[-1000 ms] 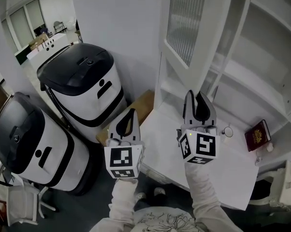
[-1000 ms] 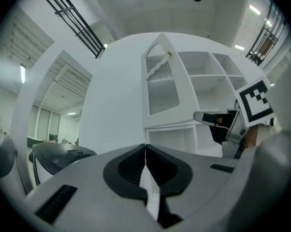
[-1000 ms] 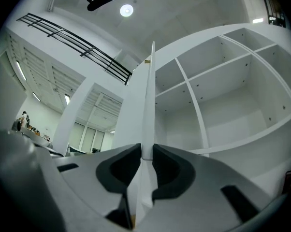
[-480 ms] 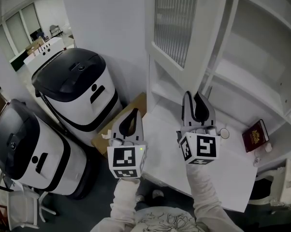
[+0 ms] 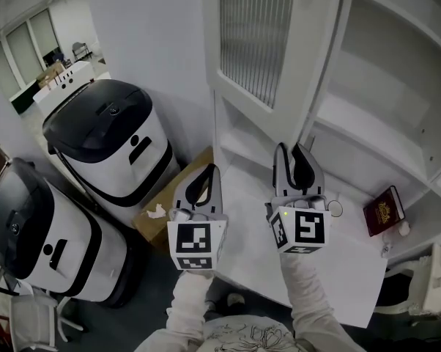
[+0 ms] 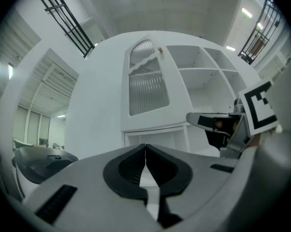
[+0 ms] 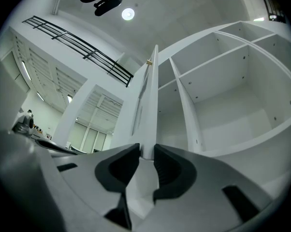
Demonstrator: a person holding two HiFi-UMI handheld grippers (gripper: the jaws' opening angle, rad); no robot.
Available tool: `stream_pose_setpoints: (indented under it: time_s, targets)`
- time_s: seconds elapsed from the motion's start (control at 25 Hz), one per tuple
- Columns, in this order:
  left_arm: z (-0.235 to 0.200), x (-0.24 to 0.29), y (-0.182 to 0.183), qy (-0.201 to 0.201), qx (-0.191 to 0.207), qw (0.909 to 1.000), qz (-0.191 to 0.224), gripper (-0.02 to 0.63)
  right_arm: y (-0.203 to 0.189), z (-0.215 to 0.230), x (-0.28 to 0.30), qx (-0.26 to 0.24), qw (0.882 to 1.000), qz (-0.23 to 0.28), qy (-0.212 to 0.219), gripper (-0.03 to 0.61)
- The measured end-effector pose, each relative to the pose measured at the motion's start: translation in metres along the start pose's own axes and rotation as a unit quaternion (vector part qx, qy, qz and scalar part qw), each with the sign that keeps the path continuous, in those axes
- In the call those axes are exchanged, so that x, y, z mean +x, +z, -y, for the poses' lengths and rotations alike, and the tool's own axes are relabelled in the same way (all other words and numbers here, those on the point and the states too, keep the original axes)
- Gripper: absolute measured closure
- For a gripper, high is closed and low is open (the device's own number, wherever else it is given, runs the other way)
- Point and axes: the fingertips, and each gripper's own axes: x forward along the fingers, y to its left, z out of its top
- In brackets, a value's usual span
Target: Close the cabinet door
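Cabinet door (image 5: 258, 46): far left of cabinet (image 5: 385, 94), standing wide open; closing not done, whole swing left; left tool (image 5: 210, 173): jaws together, empty; right tool (image 5: 290, 151): jaws just opening, door edge facing the gap, unclamped.

White-framed cabinet door (image 5: 258, 46) with ribbed glass panel: upright, swung open, standing out from the white shelf cabinet's (image 5: 385, 123) left side.
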Motion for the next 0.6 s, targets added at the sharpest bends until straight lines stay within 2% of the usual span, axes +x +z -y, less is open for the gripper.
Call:
stream_pose_setpoints:
  time_s: [0.6]
  targets:
    - [0.02, 0.027, 0.005, -0.023, 0.006, 0.9997, 0.002, 0.609, -0.006, 0.026, 0.01, 0.007, 1.0, 0.006, -0.008, 0.48]
